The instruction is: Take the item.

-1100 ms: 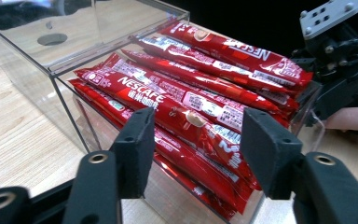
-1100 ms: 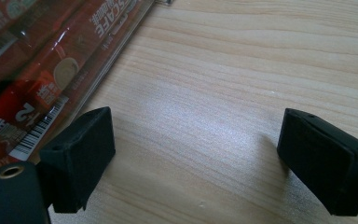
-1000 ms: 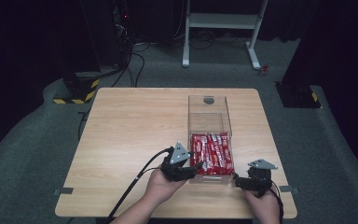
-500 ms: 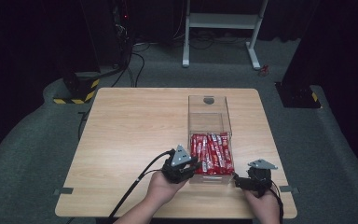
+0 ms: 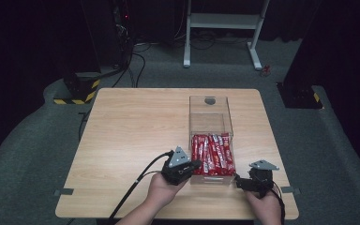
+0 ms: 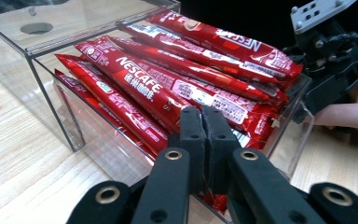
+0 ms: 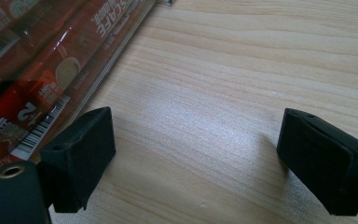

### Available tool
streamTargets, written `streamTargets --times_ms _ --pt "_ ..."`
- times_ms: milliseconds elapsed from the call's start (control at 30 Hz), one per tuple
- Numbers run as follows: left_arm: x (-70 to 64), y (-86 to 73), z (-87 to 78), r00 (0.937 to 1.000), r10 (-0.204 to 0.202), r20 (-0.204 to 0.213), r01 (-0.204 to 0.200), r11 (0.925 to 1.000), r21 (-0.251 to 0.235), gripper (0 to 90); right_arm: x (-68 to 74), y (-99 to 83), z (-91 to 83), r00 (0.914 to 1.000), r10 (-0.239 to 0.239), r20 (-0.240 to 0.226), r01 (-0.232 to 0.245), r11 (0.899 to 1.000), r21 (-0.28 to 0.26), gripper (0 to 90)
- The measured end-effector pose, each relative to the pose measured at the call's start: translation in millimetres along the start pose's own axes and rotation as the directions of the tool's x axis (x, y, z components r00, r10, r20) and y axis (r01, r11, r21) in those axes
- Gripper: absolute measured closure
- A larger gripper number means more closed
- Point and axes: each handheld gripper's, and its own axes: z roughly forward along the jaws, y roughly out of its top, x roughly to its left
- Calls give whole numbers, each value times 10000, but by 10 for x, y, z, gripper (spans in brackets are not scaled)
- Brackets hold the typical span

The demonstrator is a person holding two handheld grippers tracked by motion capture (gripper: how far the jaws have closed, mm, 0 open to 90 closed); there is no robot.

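Two tools: one in each hand, both sitting near the table's near edge.
Left tool: its jaws are pressing flat together with no gap between them; whether a sachet edge is being pinched there cannot be told. In the high view this left tool is touching the near left corner of the box.
Right tool: its jaws are standing wide apart over bare wood, gripping nothing. In the high view this right tool is sitting just beside the box's near right corner, close to the table's near right corner.
One box: clear plastic, open-topped, lying on the right half of the table and running from the near edge toward the far edge; a round hole is showing at its far end.
Sachets: red stick packs marked NESCAFE, about six countable across the top layer in the high view, lying lengthwise and filling the near half of the box; more are lying beneath, uncountable.
Far half of the box: holding nothing.
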Motion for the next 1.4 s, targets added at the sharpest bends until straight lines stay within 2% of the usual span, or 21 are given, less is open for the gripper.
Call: streamTargets --times_ms 133,900,1400 --pt "-13 -5 -31 9999 43 133 -42 10000 -88 888 0 0 0 10000 -2 -10 2 10000 2 110" --pt "-3 45 -154 9995 12 307 10 9976 -698 896 -1 0 0 10000 -32 -7 32 10000 -12 112" --pt "24 69 -256 9990 214 403 -171 9944 -1043 900 0 0 0 10000 -35 -14 35 10000 -13 112"
